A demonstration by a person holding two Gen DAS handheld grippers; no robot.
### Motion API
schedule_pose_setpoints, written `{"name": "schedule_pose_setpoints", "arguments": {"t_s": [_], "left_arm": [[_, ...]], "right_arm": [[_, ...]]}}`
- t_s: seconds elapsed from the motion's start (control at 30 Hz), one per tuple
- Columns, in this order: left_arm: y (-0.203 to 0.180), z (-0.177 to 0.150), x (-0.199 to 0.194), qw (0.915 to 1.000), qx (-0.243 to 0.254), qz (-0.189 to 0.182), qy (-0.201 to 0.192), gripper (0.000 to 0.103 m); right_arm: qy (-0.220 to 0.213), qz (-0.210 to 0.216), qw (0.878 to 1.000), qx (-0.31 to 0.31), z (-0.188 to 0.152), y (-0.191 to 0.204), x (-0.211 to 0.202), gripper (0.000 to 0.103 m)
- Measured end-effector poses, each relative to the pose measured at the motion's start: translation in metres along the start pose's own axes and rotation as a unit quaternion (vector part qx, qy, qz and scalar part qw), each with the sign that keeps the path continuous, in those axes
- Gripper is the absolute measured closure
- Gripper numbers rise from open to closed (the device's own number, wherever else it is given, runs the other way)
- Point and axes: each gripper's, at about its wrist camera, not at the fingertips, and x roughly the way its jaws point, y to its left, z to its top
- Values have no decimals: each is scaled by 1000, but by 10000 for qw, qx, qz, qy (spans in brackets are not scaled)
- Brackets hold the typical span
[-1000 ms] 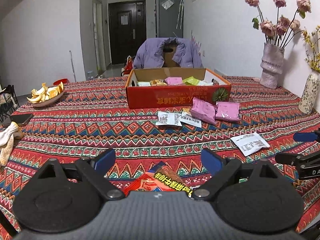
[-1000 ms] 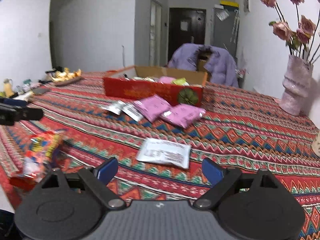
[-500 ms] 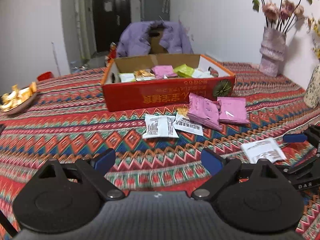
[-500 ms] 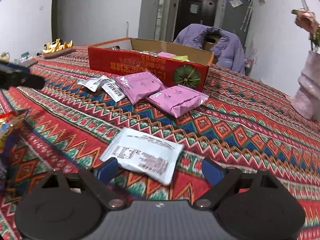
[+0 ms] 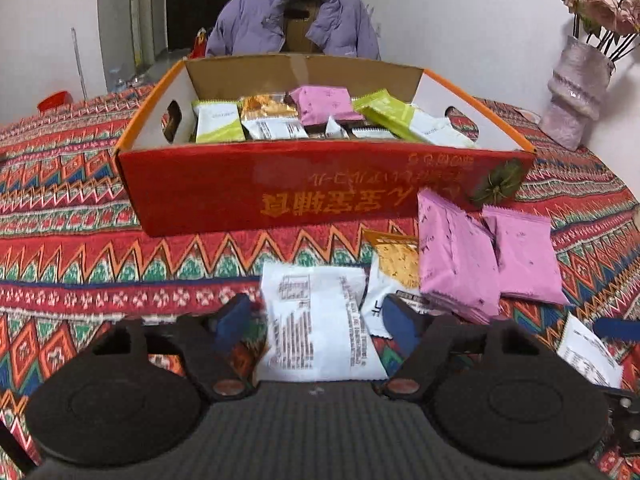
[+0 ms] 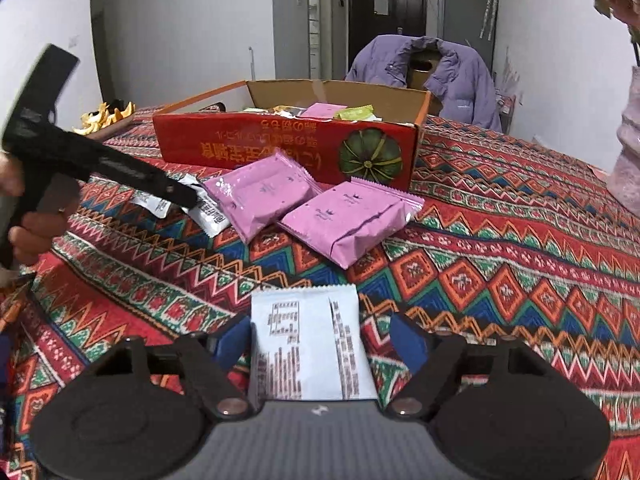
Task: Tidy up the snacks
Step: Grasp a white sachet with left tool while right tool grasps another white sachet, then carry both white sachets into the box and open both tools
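A flat white printed snack packet [image 5: 320,316] is straddled by the left gripper [image 5: 316,320], fingers wide; another white packet [image 6: 310,344] is likewise framed by the open-fingered right gripper [image 6: 320,344].

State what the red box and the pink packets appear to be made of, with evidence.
Red box: likely cardboard, printed red outside, with plain brown and white inner walls and cut handle holes. Pink packets: probably thin plastic film, slightly glossy, with crimped, serrated ends.

A red cardboard box [image 5: 280,196] stands open, holding green, orange, pink and white snack packets [image 5: 320,114]; in front lie two pink packets [image 6: 304,204], one overlapping the other; flat white packets [image 5: 316,320] lie print-side up nearby.
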Motion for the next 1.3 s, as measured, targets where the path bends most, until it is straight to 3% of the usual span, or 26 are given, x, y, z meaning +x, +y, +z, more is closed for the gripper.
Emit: {"name": "schedule_pose_setpoints", "arguments": {"t_s": [0.03, 0.07, 0.2, 0.4, 0.6, 0.9, 1.13, 1.3], "left_arm": [[0, 1, 1, 10000, 15, -22, -26, 44], [1, 2, 1, 10000, -34, -44, -27, 50], [12, 2, -5, 9996, -286, -73, -4, 58], [19, -16, -45, 9988, -384, 226, -186, 59], [20, -43, -119, 9951, -533, 341, -756, 59], [13, -69, -176, 9923, -521, 154, -1116, 59], [20, -60, -184, 9901, -570, 130, -1275, 59], [28, -13, -173, 9883, -485, 7, -1444, 59]], "right_arm": [[-39, -21, 10000, 56, -2, 0, -2, 38], [-66, -71, 9999, 98, -3, 0, -4, 48], [-79, -62, 9996, 245, -7, 1, -11, 55], [-155, -25, 9995, 270, -10, 12, -26, 59], [-466, 4, 9987, 213, -12, 32, -61, 59], [-776, 111, 9968, 137, -15, 61, -94, 59], [-966, 309, 9947, 179, 1, 69, -100, 59], [-1281, 591, 9899, 138, 50, 60, -91, 59]]}}
